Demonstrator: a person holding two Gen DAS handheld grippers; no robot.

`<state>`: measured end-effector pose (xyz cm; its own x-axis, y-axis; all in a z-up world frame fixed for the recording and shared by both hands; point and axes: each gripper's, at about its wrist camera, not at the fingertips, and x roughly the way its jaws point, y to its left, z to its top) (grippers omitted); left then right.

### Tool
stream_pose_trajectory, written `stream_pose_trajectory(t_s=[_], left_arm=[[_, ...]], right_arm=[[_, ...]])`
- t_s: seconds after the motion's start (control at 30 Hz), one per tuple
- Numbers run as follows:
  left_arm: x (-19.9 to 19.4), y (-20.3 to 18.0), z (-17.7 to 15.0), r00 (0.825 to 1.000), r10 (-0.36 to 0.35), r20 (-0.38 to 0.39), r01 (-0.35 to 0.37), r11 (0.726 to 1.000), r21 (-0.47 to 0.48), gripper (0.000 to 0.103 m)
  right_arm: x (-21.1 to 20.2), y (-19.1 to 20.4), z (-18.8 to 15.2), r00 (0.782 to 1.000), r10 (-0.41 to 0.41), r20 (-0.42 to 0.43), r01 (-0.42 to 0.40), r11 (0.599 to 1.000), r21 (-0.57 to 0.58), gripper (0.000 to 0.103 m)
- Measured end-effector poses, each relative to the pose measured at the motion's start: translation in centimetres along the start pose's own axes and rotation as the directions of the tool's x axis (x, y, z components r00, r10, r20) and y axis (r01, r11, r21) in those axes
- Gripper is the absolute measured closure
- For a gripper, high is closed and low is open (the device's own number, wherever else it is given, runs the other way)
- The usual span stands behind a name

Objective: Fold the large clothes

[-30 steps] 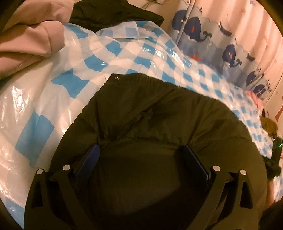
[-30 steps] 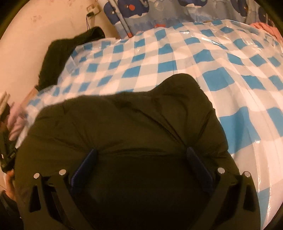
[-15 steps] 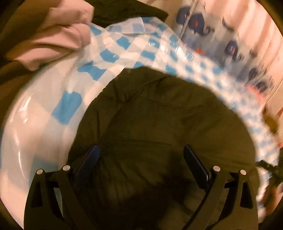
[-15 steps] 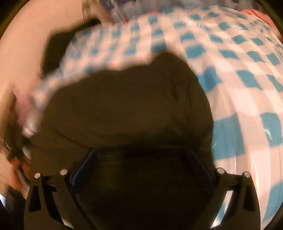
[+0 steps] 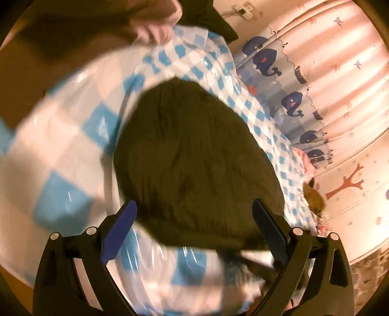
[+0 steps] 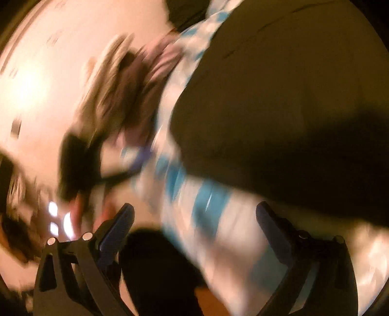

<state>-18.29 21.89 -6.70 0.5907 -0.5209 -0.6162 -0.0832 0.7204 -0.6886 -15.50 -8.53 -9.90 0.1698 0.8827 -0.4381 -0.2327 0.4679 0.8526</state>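
A dark olive garment [image 5: 194, 165] lies folded into a compact bundle on the blue-and-white checked plastic sheet [image 5: 73, 145]. My left gripper [image 5: 194, 218] is open and empty, raised above the garment's near edge, with the blue pads [image 5: 119, 228] spread wide. In the blurred right wrist view the same garment [image 6: 279, 97] fills the upper right. My right gripper [image 6: 194, 218] is open and empty, off the garment's edge over the checked sheet [image 6: 209, 201].
A pink garment [image 5: 155, 31] and a dark garment [image 5: 211, 21] lie at the sheet's far edge. An inflatable wall with whale prints [image 5: 304, 80] stands on the right. A blurred pile of clothes [image 6: 126, 92] shows left of the sheet.
Both grippers have pulled back and up off the dark garment, which now lies free on the sheet. The right gripper has swung quickly to the left, and its view is smeared.
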Motion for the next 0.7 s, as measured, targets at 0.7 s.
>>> stream_pose_trajectory(t_s=[0.7], left_arm=[[12.0,-0.8,1.8,0.992,-0.122,0.033,0.127,0.974,-0.189,0.011]], right_arm=[[-15.1,-5.6,-4.3,0.957,-0.120,0.264,0.075,0.982,0.172,0.007]])
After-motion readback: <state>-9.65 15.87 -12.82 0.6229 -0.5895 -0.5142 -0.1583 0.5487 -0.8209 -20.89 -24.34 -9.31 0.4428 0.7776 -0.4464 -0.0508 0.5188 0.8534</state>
